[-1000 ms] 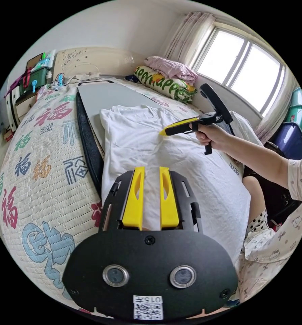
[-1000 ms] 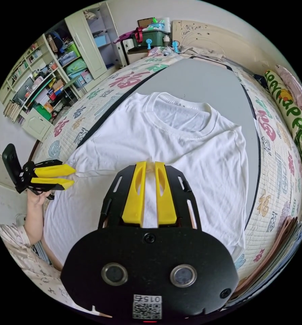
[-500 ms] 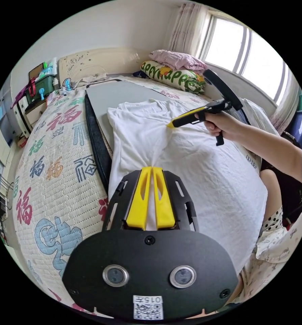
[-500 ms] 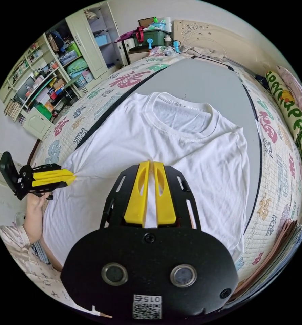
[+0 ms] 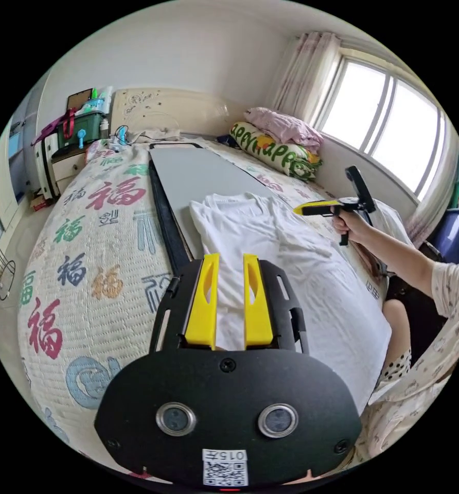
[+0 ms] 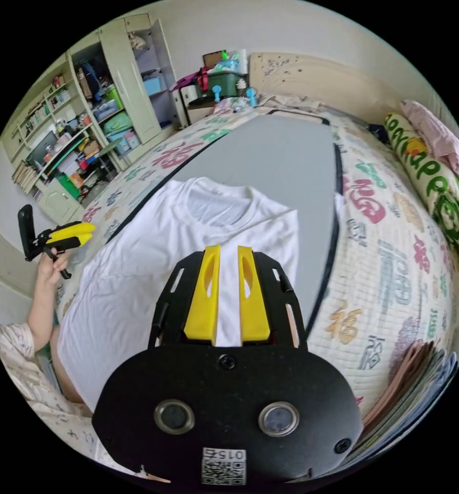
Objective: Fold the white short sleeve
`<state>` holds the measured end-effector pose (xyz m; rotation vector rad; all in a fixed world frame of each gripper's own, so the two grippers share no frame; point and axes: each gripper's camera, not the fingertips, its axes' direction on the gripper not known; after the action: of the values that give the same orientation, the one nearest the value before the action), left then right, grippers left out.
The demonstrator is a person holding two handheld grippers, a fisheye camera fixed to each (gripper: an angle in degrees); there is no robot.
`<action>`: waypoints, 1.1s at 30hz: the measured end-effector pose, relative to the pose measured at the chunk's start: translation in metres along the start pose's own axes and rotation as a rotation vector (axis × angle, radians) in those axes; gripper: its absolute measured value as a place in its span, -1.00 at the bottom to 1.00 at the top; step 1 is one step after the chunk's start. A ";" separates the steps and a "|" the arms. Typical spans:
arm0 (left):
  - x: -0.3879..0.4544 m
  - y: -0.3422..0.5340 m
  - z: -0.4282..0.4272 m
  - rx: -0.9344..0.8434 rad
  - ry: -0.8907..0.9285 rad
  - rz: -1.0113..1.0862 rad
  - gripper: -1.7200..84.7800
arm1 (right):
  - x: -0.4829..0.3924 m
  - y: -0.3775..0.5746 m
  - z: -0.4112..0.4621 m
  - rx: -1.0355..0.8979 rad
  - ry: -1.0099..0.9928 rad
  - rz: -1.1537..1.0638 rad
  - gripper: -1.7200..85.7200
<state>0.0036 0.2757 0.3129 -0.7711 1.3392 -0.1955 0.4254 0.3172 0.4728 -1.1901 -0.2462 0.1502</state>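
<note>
**Both grippers hang loose over the shirt**

The left gripper (image 5: pixel 228 257) and right gripper (image 6: pixel 224 249) have jaws parted, gripping nothing, seemingly just above the white shirt (image 6: pixel 152 257), which lies on a grey board (image 6: pixel 276 154) on the bed (image 5: pixel 80 247).

shirt (image 6: pixel 137 267) lies on board (image 6: pixel 270 159) on bed (image 6: pixel 394 288).

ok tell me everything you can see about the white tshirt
The white short-sleeve tshirt looks like thin, soft cotton with a ribbed round collar. It lies flat, collar away from the person, partly on the grey board on the patterned bedspread, its lower part spilling over the bed's near edge. A fold ridge runs across it in the left gripper view. Both the left gripper and right gripper hang off it with fingers apart.
</note>
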 end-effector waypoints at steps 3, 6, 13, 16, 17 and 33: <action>-0.012 -0.052 0.031 0.045 -0.020 -0.023 -0.77 | 0.019 -0.030 -0.002 0.035 0.036 0.083 -0.77; -0.040 -0.102 0.084 -0.027 -0.043 -0.101 -0.74 | 0.032 -0.060 0.011 -0.002 0.040 0.158 -0.72; -0.059 -0.146 0.174 -0.240 -0.135 -0.141 -0.72 | 0.026 -0.098 0.022 -0.084 0.058 0.206 -0.67; -0.053 -0.147 0.179 -0.245 -0.170 -0.087 -0.79 | 0.018 -0.104 0.013 -0.098 0.050 0.176 -0.76; -0.049 -0.147 0.181 -0.246 -0.187 -0.056 -0.82 | 0.015 -0.105 0.007 -0.093 0.048 0.173 -0.80; -0.016 -0.168 0.084 0.139 -0.073 -0.030 -0.96 | -0.015 -0.113 -0.192 0.178 0.065 0.175 -0.95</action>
<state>0.1264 0.1925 0.4289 -0.6749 1.2320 -0.2787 0.4613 0.0997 0.5089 -1.0362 -0.0690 0.2802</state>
